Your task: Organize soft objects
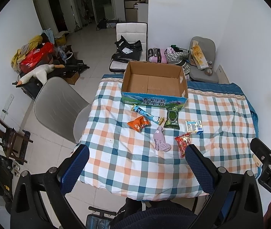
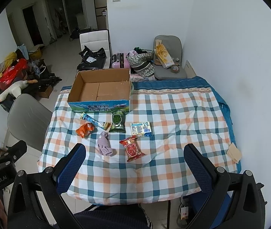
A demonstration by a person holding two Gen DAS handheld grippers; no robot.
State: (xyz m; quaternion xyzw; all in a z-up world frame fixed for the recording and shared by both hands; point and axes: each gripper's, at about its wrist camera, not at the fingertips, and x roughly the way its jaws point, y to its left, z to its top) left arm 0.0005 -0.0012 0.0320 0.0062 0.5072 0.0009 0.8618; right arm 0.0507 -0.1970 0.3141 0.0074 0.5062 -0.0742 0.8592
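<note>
An open cardboard box [image 1: 154, 82] [image 2: 101, 87] stands at the far side of the checked tablecloth [image 1: 135, 164] [image 2: 173, 114]. In front of it lie a blue tube packet [image 1: 147, 116] [image 2: 92, 121], an orange snack bag [image 1: 138, 124] [image 2: 85, 129], a green packet [image 1: 171, 117] [image 2: 118, 122], a small white and blue carton [image 1: 194, 126] [image 2: 141, 128], a crumpled lilac sock [image 1: 160, 139] [image 2: 105, 146] and a red snack bag [image 1: 183, 145] [image 2: 131, 147]. My left gripper [image 1: 137, 152] and right gripper [image 2: 134, 151] hover open above the near table edge, holding nothing.
A grey chair [image 1: 57, 106] [image 2: 26, 120] stands at the table's left. Behind the table are a white chair with black bags [image 1: 129, 45], a pink suitcase [image 2: 118, 60] and another grey chair with clutter [image 2: 167, 61]. A white wall runs along the right.
</note>
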